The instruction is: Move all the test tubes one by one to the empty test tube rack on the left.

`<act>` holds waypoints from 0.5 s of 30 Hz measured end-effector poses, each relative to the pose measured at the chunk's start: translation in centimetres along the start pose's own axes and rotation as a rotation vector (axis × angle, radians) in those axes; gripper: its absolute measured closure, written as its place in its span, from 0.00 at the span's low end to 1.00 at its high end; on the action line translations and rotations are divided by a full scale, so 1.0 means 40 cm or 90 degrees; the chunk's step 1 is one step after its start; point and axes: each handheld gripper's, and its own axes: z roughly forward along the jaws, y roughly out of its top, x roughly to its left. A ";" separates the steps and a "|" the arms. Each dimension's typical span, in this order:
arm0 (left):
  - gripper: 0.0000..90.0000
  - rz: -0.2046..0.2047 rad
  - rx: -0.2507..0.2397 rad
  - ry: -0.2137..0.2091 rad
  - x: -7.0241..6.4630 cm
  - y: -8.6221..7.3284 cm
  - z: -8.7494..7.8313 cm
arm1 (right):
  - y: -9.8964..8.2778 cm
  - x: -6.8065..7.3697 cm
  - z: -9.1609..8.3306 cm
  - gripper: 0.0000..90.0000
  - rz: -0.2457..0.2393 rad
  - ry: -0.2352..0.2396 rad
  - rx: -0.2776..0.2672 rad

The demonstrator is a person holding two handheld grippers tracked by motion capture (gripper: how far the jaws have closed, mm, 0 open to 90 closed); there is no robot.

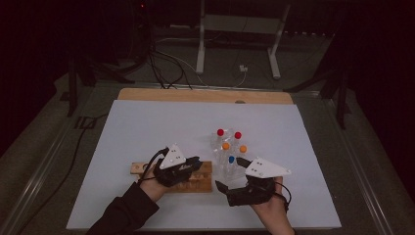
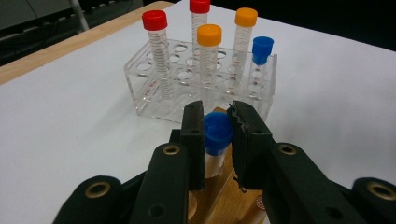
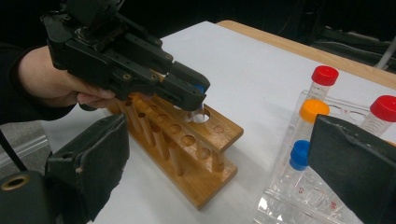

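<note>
My left gripper [image 2: 218,116] is shut on a blue-capped clear tube [image 2: 217,133], pinching it at the cap. It holds the tube upright over a hole near the end of a wooden rack [image 3: 205,140], seen from the side in the right gripper view with the tube's lower end [image 3: 201,112] at the top board. Just beyond stands a clear plastic rack [image 2: 154,100] with two red-capped, two orange-capped and one blue-capped tube [image 2: 261,51]. My right gripper [image 1: 229,172] is open, jaws wide apart, close to the clear rack's near side, with nothing gripped.
Both racks sit on a white mat [image 1: 147,127] over a wooden tabletop [image 1: 195,94]. The wooden rack [image 1: 203,183] lies near the front edge, the clear rack [image 1: 222,152] right behind it. Cables and a metal stand [image 1: 200,44] are on the floor beyond.
</note>
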 end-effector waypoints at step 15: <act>0.40 -0.012 -0.048 -0.028 -0.012 0.009 -0.035 | -0.002 -0.042 -0.001 0.17 0.027 -0.053 0.020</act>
